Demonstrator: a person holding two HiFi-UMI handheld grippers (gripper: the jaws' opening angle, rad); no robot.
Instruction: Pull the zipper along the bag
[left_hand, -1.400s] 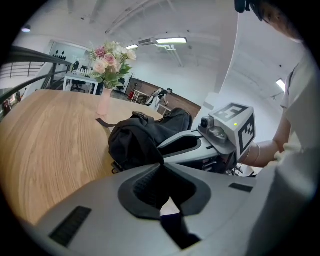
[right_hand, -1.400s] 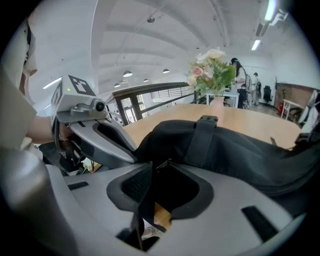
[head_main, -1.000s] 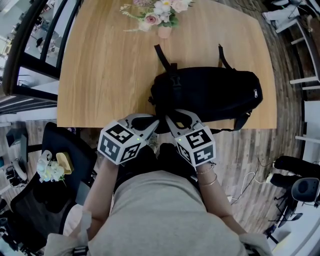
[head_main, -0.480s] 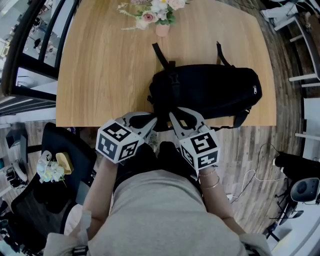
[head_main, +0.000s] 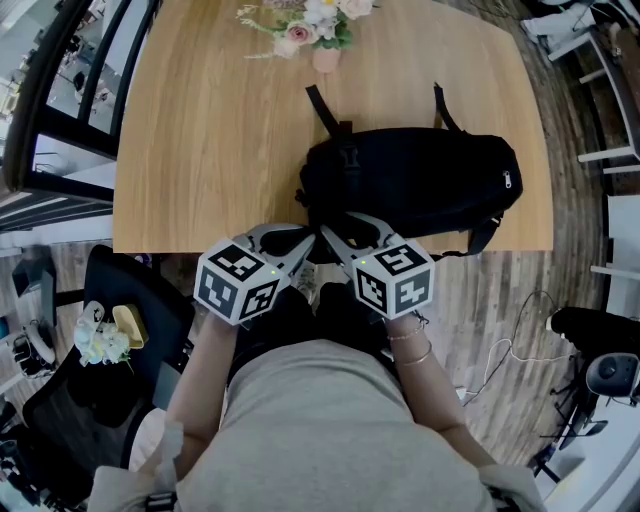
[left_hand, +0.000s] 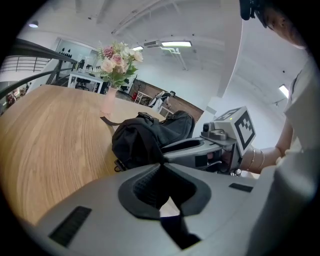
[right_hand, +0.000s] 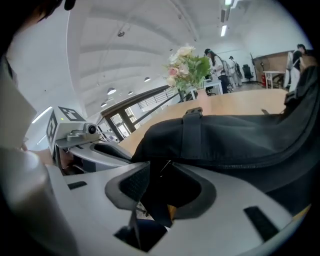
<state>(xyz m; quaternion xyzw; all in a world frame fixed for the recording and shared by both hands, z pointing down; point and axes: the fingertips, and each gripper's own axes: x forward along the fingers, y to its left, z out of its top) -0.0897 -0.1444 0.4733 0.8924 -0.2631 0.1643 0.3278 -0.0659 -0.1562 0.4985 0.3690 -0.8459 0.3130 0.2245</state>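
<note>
"Head view first: how far along was the job?"
"Hardly begun, by my reading. The bag (head_main: 420, 185) lay on the table (head_main: 210, 130), its near side close along the near edge. The pull (head_main: 510, 182) sat at the bag's right end, well apart from both grippers, and neither had hold of it."
"What were the claws doing, then?"
"The left gripper (left_hand: 161, 164) had its tips together against the bag's near left corner. I could not tell whether it nipped any cloth. The right gripper (right_hand: 161, 165) was all but closed on a dark strap (right_hand: 156, 200) that hung down between its jaws. The two sat just beside each other, past the table edge, over the person's lap."
"And the zipper (right_hand: 240, 165) itself?"
"Right gripper view showed its teeth meeting along the stretch in sight. Whether it was shut the whole way, I couldn't say. What was left, I judged, was to reach the pull, take it and draw it along."
"Room for that?"
"Plenty. Bare table lay to the left of the bag and beyond it, and the flowers (head_main: 310, 20) stood at the far edge, well apart. The way rightward along the bag was free. The risks I saw were the near edge, with the bag lying right by it, and a soft bag sliding when tugged, so one claw would want to hold it"
</note>
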